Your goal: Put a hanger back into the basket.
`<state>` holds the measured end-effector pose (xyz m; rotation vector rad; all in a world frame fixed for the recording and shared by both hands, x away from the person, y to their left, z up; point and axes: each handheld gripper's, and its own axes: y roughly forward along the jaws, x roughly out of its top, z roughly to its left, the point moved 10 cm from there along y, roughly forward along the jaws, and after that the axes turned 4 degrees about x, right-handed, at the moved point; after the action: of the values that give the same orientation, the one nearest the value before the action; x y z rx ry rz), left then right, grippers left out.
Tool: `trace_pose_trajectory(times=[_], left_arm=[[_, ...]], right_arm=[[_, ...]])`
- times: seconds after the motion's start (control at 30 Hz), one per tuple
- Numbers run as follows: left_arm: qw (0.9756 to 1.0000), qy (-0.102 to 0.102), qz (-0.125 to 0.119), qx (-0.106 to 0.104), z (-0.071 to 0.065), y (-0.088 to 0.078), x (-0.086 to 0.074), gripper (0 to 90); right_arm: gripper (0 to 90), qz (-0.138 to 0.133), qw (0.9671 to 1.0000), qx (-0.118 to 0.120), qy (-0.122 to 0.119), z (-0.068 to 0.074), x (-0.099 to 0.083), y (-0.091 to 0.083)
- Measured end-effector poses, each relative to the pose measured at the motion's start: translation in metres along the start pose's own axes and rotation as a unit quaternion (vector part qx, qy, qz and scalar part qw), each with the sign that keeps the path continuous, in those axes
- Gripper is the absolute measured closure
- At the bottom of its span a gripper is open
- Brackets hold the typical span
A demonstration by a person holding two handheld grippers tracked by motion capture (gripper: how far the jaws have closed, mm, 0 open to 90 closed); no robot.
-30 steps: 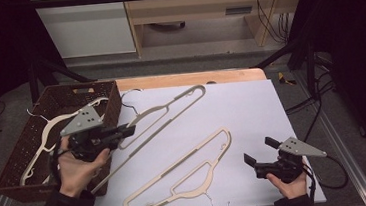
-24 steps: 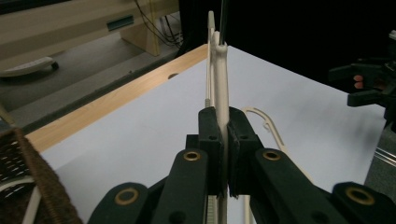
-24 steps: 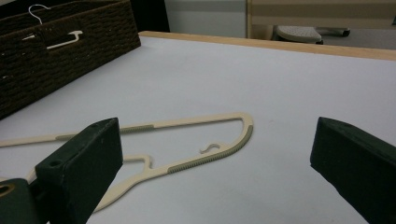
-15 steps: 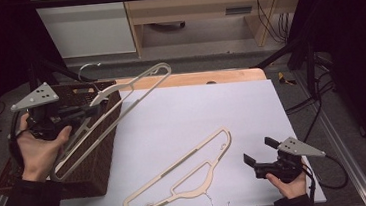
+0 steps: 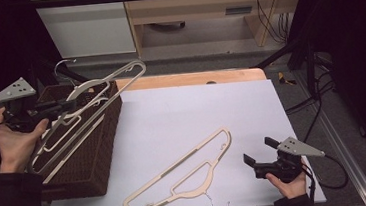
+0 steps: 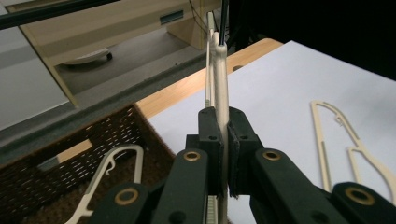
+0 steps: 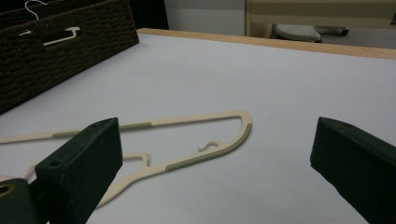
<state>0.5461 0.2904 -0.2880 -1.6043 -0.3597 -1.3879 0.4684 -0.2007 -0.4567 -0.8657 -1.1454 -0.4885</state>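
My left gripper [image 5: 66,108] is shut on a cream plastic hanger [image 5: 100,85] and holds it tilted in the air over the brown wicker basket [image 5: 93,156] at the table's left. In the left gripper view the jaws [image 6: 223,140] pinch the hanger's thin bar [image 6: 218,70] edge-on. A second cream hanger [image 5: 182,176] lies flat on the white table near the front edge. My right gripper [image 5: 259,150] rests at the front right, open and with nothing in it. Its jaws [image 7: 217,135] point toward that flat hanger [image 7: 205,156].
The basket [image 6: 70,163] holds another cream hanger [image 6: 112,168]. A wooden strip [image 5: 194,78] borders the table's far side. A pale wooden cabinet [image 5: 197,6] stands behind it. Cables [image 5: 316,101] trail off the right edge. The white table [image 5: 197,117] lies between basket and right gripper.
My left hand has carried the hanger off the table, leftward and upward, so that it hangs over the basket. The right gripper and the flat hanger have not moved.
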Motion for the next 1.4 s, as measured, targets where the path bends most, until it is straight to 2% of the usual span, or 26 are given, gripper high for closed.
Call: trace_pose_trajectory(times=[0.03, 0.07, 0.17, 0.2, 0.3, 0.33, 0.4, 0.47, 0.7, 0.93, 1.2, 1.4], left_arm=[[1.0, 0.0, 0.0, 0.0, 0.0, 0.0, 0.0, 86.5], [1.0, -0.001, 0.002, 0.005, 0.008, 0.0, -0.004, 86.5], [0.9999, -0.005, 0.005, 0.008, 0.015, 0.0, -0.008, 86.5], [0.9999, -0.007, 0.006, 0.013, 0.022, -0.001, -0.013, 86.5], [0.9998, -0.012, 0.007, 0.017, 0.029, -0.001, -0.017, 86.5], [0.9996, -0.013, 0.012, 0.021, 0.036, 0.0, -0.022, 86.4], [0.9995, -0.016, 0.016, 0.021, 0.038, 0.0, -0.024, 86.4], [0.999, -0.021, 0.026, 0.03, 0.047, 0.002, -0.032, 86.4], [0.9982, -0.031, 0.036, 0.037, 0.064, 0.003, -0.046, 86.4], [0.9967, -0.05, 0.04, 0.049, 0.079, 0.003, -0.06, 86.4], [0.9952, -0.063, 0.05, 0.057, 0.09, -0.002, -0.077, 86.5], [0.9951, -0.062, 0.057, 0.051, 0.086, 0.0, -0.082, 86.5]], right_arm=[[2.8, 0.0, 1.0, 0.0, 0.0, 0.0, 0.0, 0.0], [2.8, 0.001, 1.0, 0.0, -0.002, 0.0, 0.0, 0.0], [2.8, 0.0, 1.0, -0.001, 0.0, 0.0, 0.0, 0.001], [2.8, 0.001, 1.0, -0.001, 0.001, 0.0, -0.001, 0.001], [2.8, 0.002, 1.0, -0.002, 0.0, 0.0, -0.001, 0.002], [2.8, 0.002, 1.0, -0.002, 0.0, 0.0, -0.001, 0.002], [2.8, 0.002, 1.0, -0.002, -0.001, 0.0, -0.001, 0.002], [2.8, 0.003, 1.0, -0.001, -0.001, 0.0, -0.001, 0.002], [2.8, 0.005, 1.0, -0.002, 0.0, -0.001, -0.002, 0.003], [2.8, 0.005, 1.0, -0.003, 0.001, -0.001, -0.003, 0.003], [2.8, 0.005, 1.0, -0.003, -0.001, -0.001, -0.003, 0.003], [2.8, 0.007, 1.0, -0.003, 0.001, -0.001, -0.003, 0.003]])
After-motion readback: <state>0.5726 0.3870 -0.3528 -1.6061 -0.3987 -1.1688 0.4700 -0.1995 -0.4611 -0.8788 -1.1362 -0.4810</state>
